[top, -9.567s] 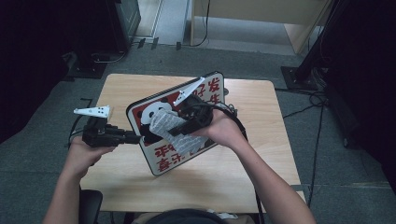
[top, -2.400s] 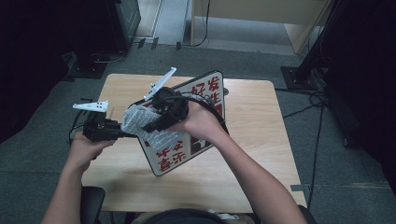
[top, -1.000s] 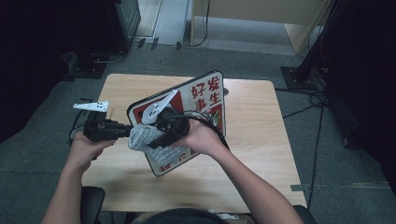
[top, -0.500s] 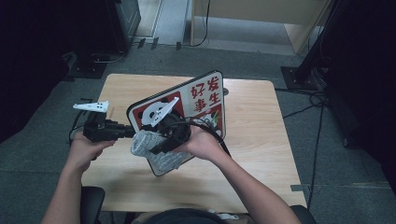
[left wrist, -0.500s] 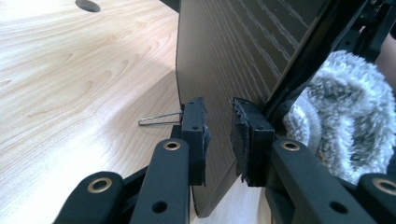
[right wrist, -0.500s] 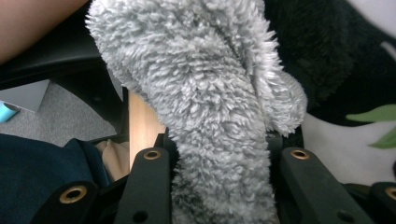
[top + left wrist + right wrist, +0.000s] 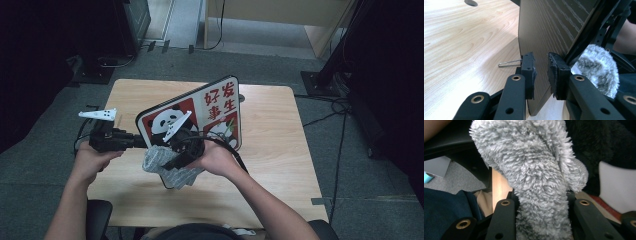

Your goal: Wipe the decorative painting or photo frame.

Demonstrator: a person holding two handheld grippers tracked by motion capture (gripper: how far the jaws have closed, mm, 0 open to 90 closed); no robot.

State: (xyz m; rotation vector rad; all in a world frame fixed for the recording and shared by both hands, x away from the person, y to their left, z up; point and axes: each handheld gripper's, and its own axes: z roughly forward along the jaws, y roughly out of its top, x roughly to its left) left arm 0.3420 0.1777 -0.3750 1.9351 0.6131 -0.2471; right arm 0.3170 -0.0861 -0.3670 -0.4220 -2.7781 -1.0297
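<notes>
A sign board (image 7: 215,107) with pandas and red characters stands tilted on the wooden table (image 7: 280,150). My left gripper (image 7: 131,141) is shut on the board's left edge. In the left gripper view its pads (image 7: 528,67) clamp the dark wood-grain back of the board (image 7: 544,30), and my left gripper (image 7: 541,72) points along that edge. My right gripper (image 7: 172,161) is shut on a grey fluffy cloth (image 7: 170,170) pressed against the board's lower left face. The cloth (image 7: 536,170) bulges out between the jaws of my right gripper (image 7: 539,220), with the board's printed face (image 7: 616,187) behind it.
A thin wire loop (image 7: 509,63) lies on the table by the board's foot. The table has a cable hole (image 7: 471,3) at the far side. Black stands (image 7: 325,75) and cables (image 7: 345,107) sit on the grey floor around the table.
My right gripper has carried the cloth down the board's face toward its lower edge and the person. The left gripper and the board have kept still.
</notes>
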